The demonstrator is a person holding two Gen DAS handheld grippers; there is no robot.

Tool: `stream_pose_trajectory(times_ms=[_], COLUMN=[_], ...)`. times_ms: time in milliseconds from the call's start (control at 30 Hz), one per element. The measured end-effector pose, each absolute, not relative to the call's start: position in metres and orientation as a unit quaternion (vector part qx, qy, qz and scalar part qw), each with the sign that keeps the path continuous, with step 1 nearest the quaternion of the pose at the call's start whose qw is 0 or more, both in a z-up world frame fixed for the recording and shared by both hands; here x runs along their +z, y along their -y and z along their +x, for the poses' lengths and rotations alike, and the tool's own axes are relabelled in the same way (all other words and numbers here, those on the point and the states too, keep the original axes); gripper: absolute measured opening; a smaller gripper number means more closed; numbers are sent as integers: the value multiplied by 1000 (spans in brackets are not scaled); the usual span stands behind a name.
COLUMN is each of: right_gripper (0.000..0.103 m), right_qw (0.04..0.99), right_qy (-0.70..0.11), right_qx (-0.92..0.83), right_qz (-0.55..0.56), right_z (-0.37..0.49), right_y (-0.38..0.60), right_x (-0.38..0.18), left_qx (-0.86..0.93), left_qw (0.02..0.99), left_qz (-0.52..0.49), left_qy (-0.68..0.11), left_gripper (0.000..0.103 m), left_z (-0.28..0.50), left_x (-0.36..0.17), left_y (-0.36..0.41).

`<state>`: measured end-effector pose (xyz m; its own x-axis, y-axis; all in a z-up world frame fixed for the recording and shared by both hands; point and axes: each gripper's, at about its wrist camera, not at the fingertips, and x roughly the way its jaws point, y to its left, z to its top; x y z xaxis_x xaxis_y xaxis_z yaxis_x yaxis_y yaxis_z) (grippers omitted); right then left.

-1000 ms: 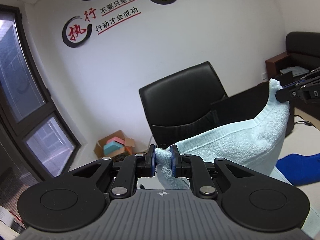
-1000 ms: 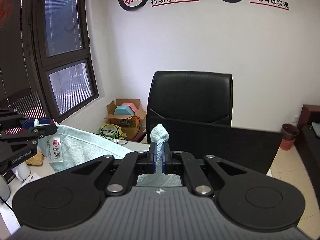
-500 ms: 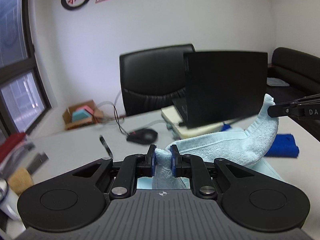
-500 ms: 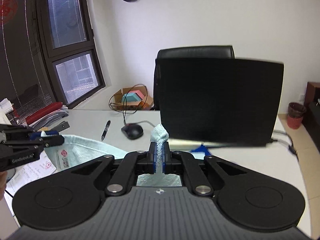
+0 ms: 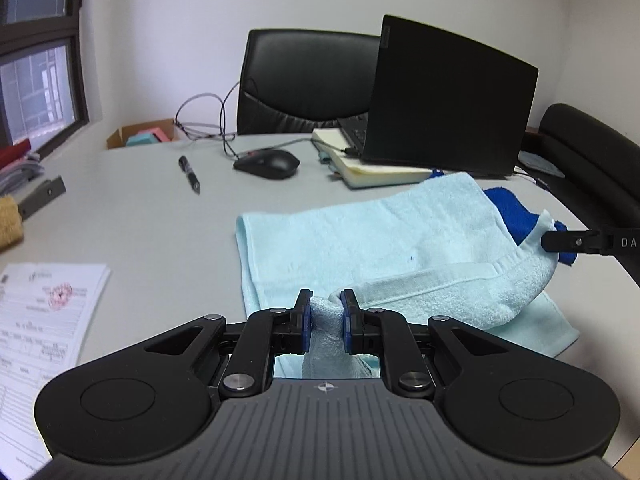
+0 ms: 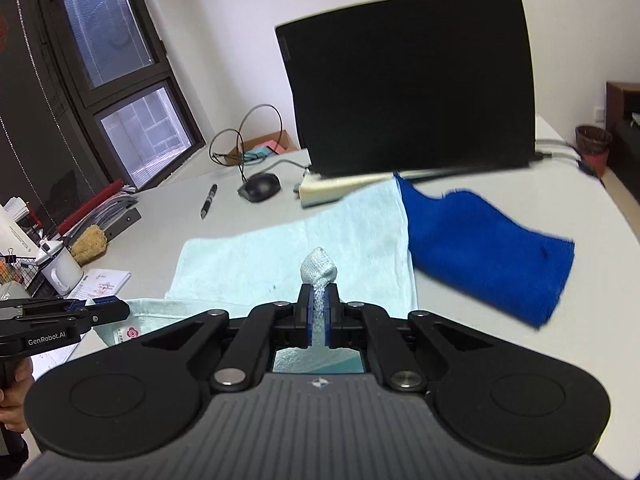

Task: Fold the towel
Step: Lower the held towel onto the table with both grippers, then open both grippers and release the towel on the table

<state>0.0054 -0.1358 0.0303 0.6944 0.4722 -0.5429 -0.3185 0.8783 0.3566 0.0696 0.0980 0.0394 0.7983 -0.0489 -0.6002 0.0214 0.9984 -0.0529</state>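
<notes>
A light blue towel (image 5: 360, 236) lies spread on the grey desk (image 5: 140, 216), its far half flat and its near edge lifted. My left gripper (image 5: 326, 308) is shut on one near corner of the towel. My right gripper (image 6: 319, 300) is shut on the other near corner, a tuft of cloth sticking up past its pads. The towel (image 6: 288, 252) stretches between the two, sagging low over its flat half. In the left wrist view the right gripper (image 5: 560, 241) shows at the right edge; in the right wrist view the left gripper (image 6: 108, 308) shows at the left edge.
A dark blue cloth (image 6: 488, 248) lies right of the towel. Behind stand an open black laptop (image 5: 448, 100) on a notebook (image 5: 380, 172), a mouse (image 5: 268, 163), a pen (image 5: 189, 168) and a cable. Papers (image 5: 44, 320) lie at the near left. A black chair (image 5: 304, 76) stands beyond the desk.
Both grippers have come down with the towel's corners, from held high before the wall to low over the desk. The towel's far half now lies flat on the desk.
</notes>
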Motion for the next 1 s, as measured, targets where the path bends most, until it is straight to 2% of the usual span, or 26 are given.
stream_pose_trajectory(times_ms=[267, 533, 600, 667, 767, 1000], right_gripper=[6, 11, 12, 19, 24, 26], right_qw=[900, 899, 900, 901, 904, 916], right_qy=[-356, -365, -363, -360, -353, -324], right_qx=[214, 213, 213, 214, 215, 221], right_qz=[129, 118, 116, 113, 106, 84], right_z=[-2, -7, -8, -10, -15, -36], right_y=[137, 137, 137, 138, 139, 140], right_x=[8, 7, 9, 14, 22, 44], left_qx=[-10, 4, 7, 11, 10, 7], left_qw=[945, 944, 944, 944, 944, 952], left_qz=[-33, -30, -30, -29, -31, -48], left_qy=[-326, -327, -329, -330, -327, -303], left_gripper=[18, 21, 29, 36, 40, 44], left_z=[68, 67, 66, 64, 59, 32], left_x=[24, 19, 20, 21, 24, 46], left_y=[-98, -95, -95, -95, -96, -100])
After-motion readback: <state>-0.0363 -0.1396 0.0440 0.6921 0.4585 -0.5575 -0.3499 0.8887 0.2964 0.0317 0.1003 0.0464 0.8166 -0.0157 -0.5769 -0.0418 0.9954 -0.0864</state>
